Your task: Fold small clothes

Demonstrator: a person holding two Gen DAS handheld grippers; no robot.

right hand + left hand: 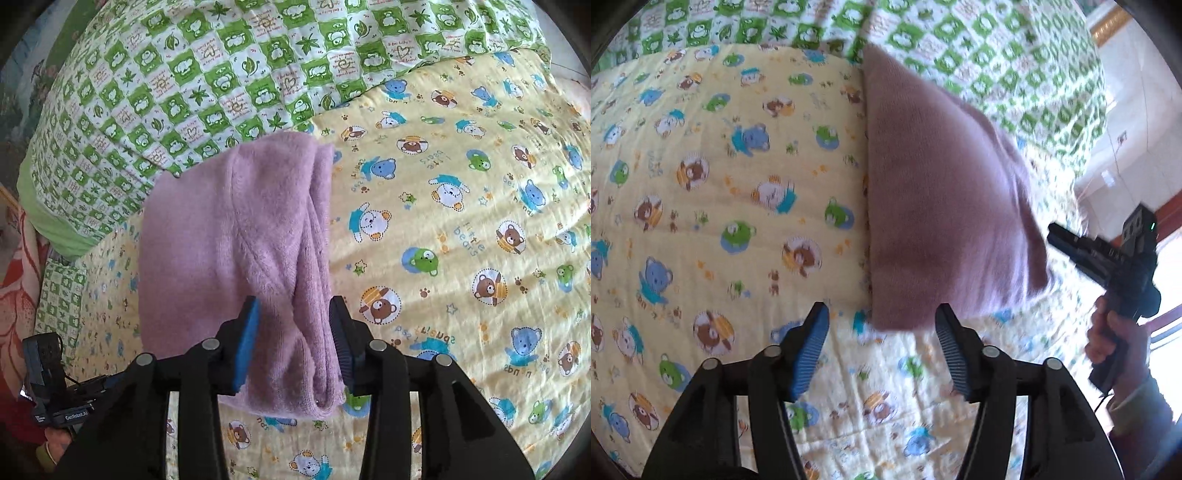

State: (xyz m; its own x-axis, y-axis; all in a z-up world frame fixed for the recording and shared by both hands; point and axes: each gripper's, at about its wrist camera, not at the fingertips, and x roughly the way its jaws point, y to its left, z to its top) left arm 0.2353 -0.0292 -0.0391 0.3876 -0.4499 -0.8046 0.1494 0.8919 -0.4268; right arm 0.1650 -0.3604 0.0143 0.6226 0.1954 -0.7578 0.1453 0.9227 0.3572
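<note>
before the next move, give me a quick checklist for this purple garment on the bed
1. Purple garment already folded into layers: ok.
2. Garment resting on the yellow bear quilt, not hanging off: ok.
3. Left gripper open and empty: ok.
4. Right gripper open, fingers either side of the near edge: ok.
5. Fingers actually touching the cloth: cannot tell.
6. Green checked blanket clear of the garment's far end: not ok, they meet.

Bright daylight, fisheye bending at dark edges, purple garment [934, 192] motion-blurred in left view
</note>
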